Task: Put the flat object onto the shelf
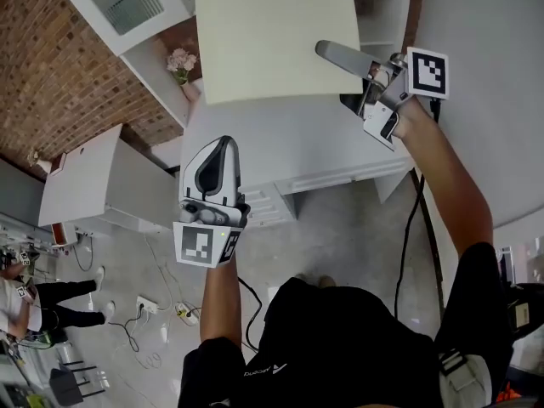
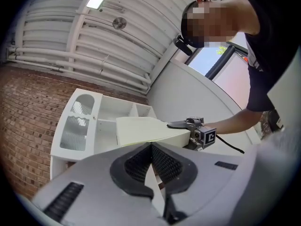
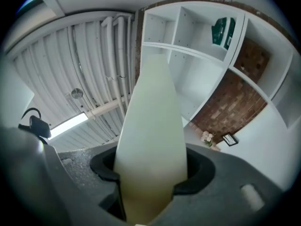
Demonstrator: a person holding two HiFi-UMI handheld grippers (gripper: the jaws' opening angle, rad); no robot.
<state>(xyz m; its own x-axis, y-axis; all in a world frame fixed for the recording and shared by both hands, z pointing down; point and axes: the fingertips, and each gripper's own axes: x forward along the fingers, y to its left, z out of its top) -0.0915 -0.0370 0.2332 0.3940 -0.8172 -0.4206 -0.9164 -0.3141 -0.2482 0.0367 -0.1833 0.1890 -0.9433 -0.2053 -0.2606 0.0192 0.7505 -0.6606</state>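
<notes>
Right tool clamped on the flat cream-coloured board, gripping its right edge near the lower corner as the head view shows it. Board held in the air, in front of the white open-fronted shelf unit; it rests on no shelf. Right gripper view: board runs up between the jaws, pointing at the middle compartments. Left tool lower down, apart from the board, jaws together, nothing between them. Small bunch of pale pink flowers sits on a ledge left of the board.
</notes>
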